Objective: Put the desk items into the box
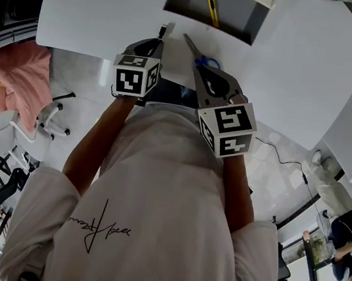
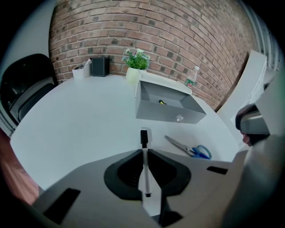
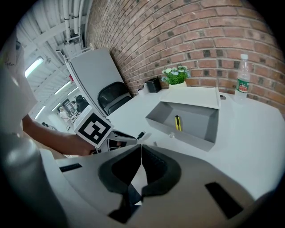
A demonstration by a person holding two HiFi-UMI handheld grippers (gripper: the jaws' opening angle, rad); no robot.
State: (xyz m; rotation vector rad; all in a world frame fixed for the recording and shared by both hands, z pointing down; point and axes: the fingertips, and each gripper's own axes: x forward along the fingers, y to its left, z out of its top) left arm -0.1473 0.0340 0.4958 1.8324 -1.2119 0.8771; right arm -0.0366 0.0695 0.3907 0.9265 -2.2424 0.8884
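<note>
The pen (image 2: pixel 144 137), white with a black cap, is pinched between the jaws of the left gripper (image 2: pixel 145 153). It sticks out forward over the near edge of the counter (image 2: pixel 80 120), so it is not in the box (image 2: pixel 169 113) yet. The jaws seem to squeeze only a thin part of it, and a lot of the pen pokes out past them. I think it could tip or slide out if the hand moves fast. If the jaws let go too soon, the pen would land on the counter in front of the box. It is round, so it might then roll off the near edge. If it comes in too low, the cap could hit the front wall of the box. A yellow thing (image 3: pixel 177 123) already lies inside the box. The scissors (image 2: pixel 189 149) lie on the counter between the box and the near edge, on the right. The right gripper (image 3: pixel 141 149) has its jaws pressed together with nothing in them. It hangs close to the scissors and could knock them.
</note>
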